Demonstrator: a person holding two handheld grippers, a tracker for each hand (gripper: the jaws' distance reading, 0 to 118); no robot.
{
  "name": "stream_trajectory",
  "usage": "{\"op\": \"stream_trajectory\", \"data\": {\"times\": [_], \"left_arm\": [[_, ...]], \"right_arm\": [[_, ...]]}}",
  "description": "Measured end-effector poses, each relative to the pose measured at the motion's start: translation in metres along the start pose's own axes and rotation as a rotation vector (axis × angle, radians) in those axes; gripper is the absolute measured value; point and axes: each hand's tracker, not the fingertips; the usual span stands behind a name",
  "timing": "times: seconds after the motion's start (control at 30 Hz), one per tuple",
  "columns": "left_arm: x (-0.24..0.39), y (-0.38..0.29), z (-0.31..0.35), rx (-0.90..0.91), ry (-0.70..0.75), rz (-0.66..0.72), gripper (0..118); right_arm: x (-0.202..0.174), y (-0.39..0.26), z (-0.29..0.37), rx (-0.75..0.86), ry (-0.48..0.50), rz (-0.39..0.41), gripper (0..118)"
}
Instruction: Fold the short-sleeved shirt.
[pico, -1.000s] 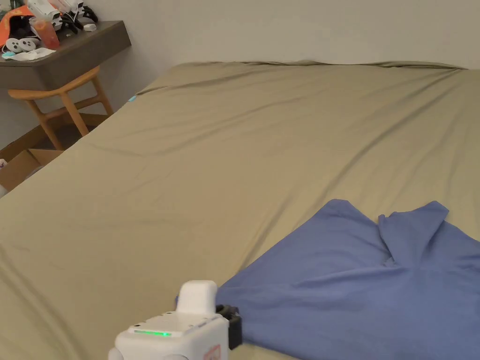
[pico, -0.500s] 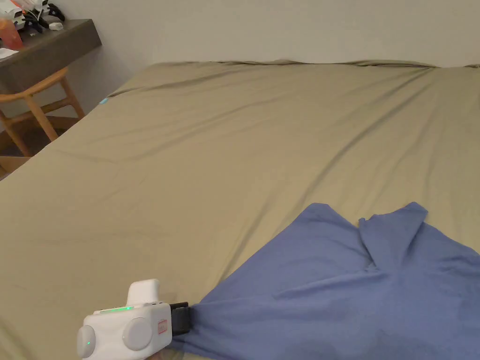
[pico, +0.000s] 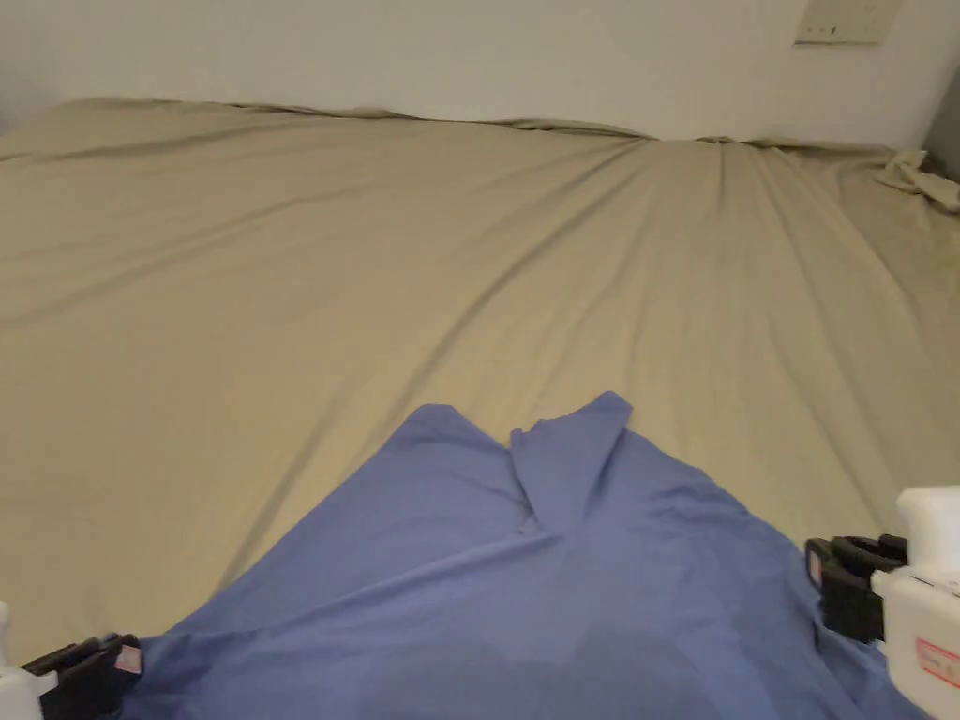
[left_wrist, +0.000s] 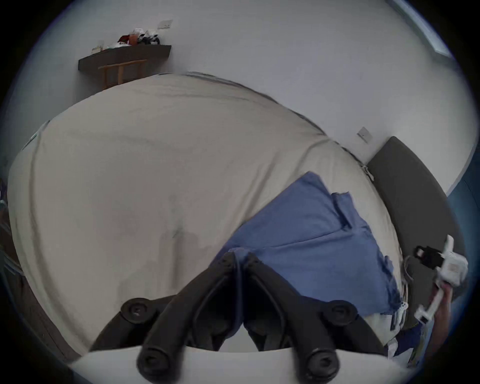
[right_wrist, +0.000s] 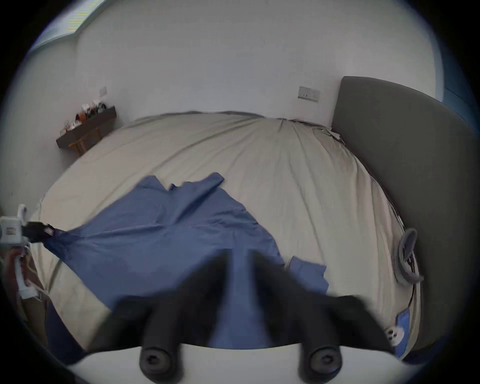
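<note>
- Shirt (pico: 525, 600): blue, spread on the bed (pico: 375, 281) at its near edge; one short sleeve flipped over at the far end, pointing away from the person.
- Long axis: judged to run from the near edge toward the far wall; near margin stretched crosswise between the two grippers.
- Left gripper (pico: 89, 670): at the shirt's near left corner; jaws closed together on a peak of blue cloth, seen in the left gripper view (left_wrist: 237, 259) and, from afar, in the right gripper view (right_wrist: 42, 231), where the cloth draws to a taut point at the jaw tips.
- Right gripper (pico: 839, 572): at the shirt's right edge, just beside the cloth; jaws parted in the right gripper view (right_wrist: 239, 256), blurred, blue cloth visible through the gap; no clamp evident.
- Relation governing the next move: unheld right corner lies below and just inward of the right gripper, which is the nearer tool; left corner already secured.
- Judgement: spreading stage, no fold made yet; closing on the right corner probably needed before flattening.
- Risk: flipped sleeve likely to stay creased unless smoothed.
</note>
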Motion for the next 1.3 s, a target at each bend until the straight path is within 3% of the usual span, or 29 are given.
{"op": "stream_trajectory", "data": {"times": [0.07, 0.1, 0.23, 0.37, 0.43, 0.53, 0.57, 0.6, 0.63, 0.7, 0.73, 0.87, 1.03, 1.23, 1.3], "left_arm": [[0.009, 0.006, 0.003, 0.008, -0.021, -0.027, 2], [0.022, 0.007, 0.008, 0.012, -0.032, -0.035, 2], [0.035, 0.016, 0.011, 0.021, -0.068, -0.056, 2], [0.048, 0.02, 0.015, 0.026, -0.068, -0.08, 2], [0.05, 0.021, 0.015, 0.019, -0.068, -0.088, 2], [0.043, 0.019, 0.011, 0.009, -0.056, -0.087, 2], [0.042, 0.018, 0.01, 0.007, -0.051, -0.082, 2], [0.041, 0.018, 0.009, 0.006, -0.045, -0.075, 2], [0.043, 0.017, 0.011, 0.004, -0.044, -0.068, 2], [0.043, 0.016, 0.009, -0.004, -0.047, -0.054, 2], [0.043, 0.015, 0.008, -0.007, -0.05, -0.048, 2], [0.045, 0.016, 0.012, 0.001, -0.075, -0.023, 2], [0.046, 0.037, 0.022, 0.063, -0.116, 0.06, 2], [0.061, 0.092, 0.033, 0.233, -0.253, 0.193, 2], [0.081, 0.113, 0.045, 0.315, -0.273, 0.181, 2]], "right_arm": [[0.013, 0.016, -0.041, -0.118, -0.014, 0.022, 118], [0.018, 0.023, -0.048, -0.04, -0.004, 0.025, 116], [0.042, 0.028, -0.146, -0.276, -0.042, 0.062, 118], [0.029, 0.018, -0.193, -0.351, -0.094, 0.157, 118], [0.022, 0.013, -0.203, -0.348, -0.105, 0.157, 113], [0.006, 0.013, -0.194, -0.36, -0.068, 0.161, 84], [0.004, 0.015, -0.186, -0.341, -0.065, 0.156, 61], [-0.001, 0.016, -0.167, -0.319, -0.013, 0.147, 6], [-0.005, 0.013, -0.161, -0.309, 0.015, 0.15, 3], [-0.014, 0.003, -0.145, -0.304, -0.02, 0.211, 3], [-0.008, 0.004, -0.155, -0.311, 0.008, 0.196, 3], [0.015, 0.015, -0.115, -0.148, 0.148, -0.045, 3], [0.037, 0.054, -0.029, 0.086, 0.184, -0.087, 3], [0.047, 0.113, 0.06, 0.321, 0.044, 0.022, 3], [0.045, 0.132, 0.084, 0.392, -0.088, 0.074, 3]]}}
